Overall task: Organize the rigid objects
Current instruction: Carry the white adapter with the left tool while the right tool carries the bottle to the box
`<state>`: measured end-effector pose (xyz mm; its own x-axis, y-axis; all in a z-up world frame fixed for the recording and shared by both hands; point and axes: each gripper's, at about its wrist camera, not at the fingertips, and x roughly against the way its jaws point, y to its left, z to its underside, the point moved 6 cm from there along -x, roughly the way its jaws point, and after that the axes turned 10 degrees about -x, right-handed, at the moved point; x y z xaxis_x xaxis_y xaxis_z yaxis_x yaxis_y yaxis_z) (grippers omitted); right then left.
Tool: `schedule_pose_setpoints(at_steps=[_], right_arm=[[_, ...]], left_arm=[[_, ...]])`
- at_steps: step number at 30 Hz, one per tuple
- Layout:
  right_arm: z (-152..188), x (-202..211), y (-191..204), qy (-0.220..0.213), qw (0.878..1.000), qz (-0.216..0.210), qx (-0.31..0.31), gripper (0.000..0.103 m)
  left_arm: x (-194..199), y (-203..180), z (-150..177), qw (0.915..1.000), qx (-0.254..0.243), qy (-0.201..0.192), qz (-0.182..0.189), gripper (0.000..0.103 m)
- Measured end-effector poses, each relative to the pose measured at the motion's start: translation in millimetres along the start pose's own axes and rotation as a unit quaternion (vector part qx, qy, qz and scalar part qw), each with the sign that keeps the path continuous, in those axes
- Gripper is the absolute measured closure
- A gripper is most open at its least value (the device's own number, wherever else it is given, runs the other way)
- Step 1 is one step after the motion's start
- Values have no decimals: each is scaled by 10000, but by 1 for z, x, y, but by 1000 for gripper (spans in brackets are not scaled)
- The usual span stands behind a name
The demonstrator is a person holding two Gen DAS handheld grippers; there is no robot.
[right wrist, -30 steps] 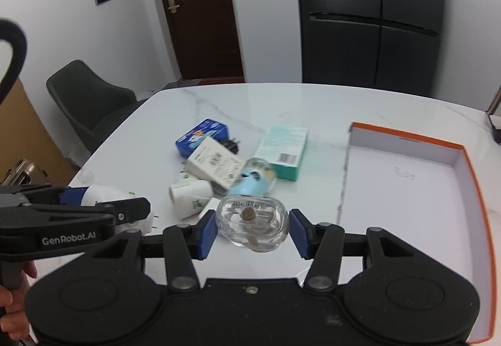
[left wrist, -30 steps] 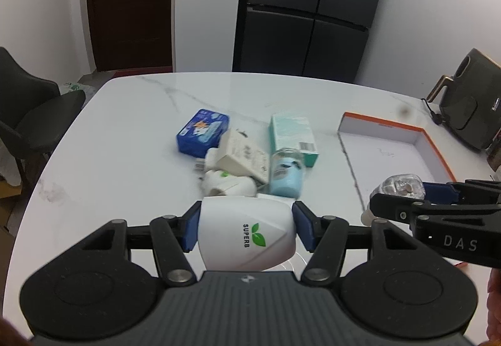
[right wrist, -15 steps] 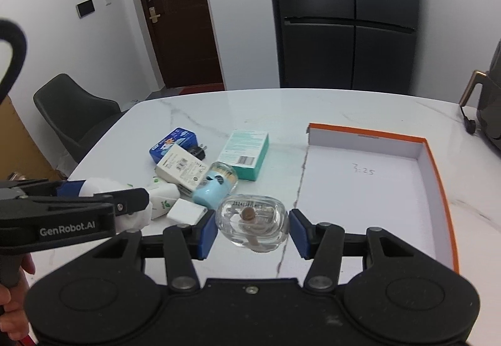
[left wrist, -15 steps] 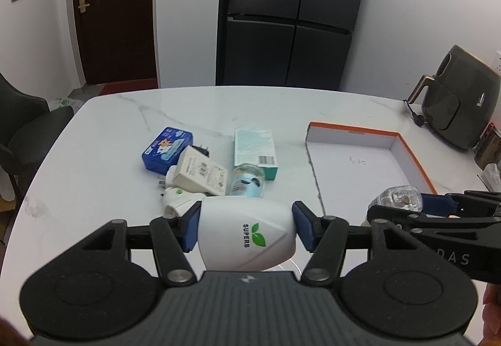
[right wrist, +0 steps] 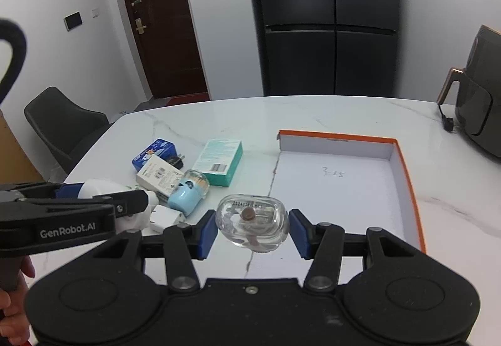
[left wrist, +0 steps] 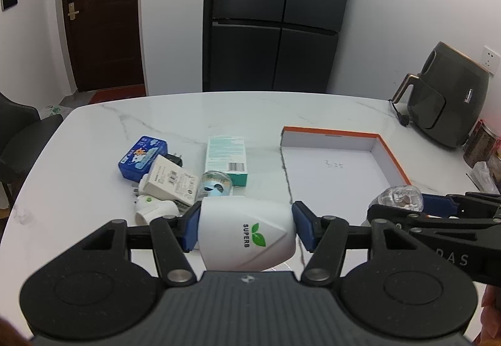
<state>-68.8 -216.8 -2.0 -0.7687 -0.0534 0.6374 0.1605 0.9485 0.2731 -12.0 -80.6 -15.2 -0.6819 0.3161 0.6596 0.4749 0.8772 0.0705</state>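
Note:
My left gripper [left wrist: 245, 228] is shut on a white SUPERB device [left wrist: 247, 235] and holds it above the table, left of the box. My right gripper [right wrist: 252, 228] is shut on a clear glass bottle [right wrist: 252, 222], held over the near left edge of the orange-rimmed white box [right wrist: 407, 177]. The bottle also shows in the left wrist view [left wrist: 399, 197]. On the table lies a pile: a blue tin [right wrist: 153, 152], a white charger box [right wrist: 158, 174], a teal box [right wrist: 220, 161], a light blue jar [right wrist: 188, 192], a white plug [right wrist: 164, 217].
A dark air fryer [left wrist: 451, 102] stands at the table's back right, with jars [left wrist: 482, 145] beside it. A dark chair [right wrist: 62, 124] stands at the left. A black fridge [right wrist: 328, 17] and a brown door [right wrist: 159, 17] are behind the white marble table [right wrist: 313, 111].
Both grippers have risen and pulled back while swinging right, each keeping its object. The pile and box now look farther away and the box sits more centred.

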Motion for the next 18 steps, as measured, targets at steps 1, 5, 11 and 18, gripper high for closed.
schedule_pose_setpoints(at_steps=[1,5,11,18], right_arm=[[0,0,-2,-5,10000,17,-9,42],[-2,6,-13,-43,9999,77,-82,42],[-4,11,-29,-91,9996,184,-185,42],[-6,15,-44,-130,9992,254,-284,42]], left_arm=[[0,-3,-1,10000,-12,-6,15,42],[-2,-14,-5,9999,-90,-29,73,42],[-6,-29,-10,9997,-183,-59,180,42],[-9,-41,-14,9993,-265,-75,258,42]])
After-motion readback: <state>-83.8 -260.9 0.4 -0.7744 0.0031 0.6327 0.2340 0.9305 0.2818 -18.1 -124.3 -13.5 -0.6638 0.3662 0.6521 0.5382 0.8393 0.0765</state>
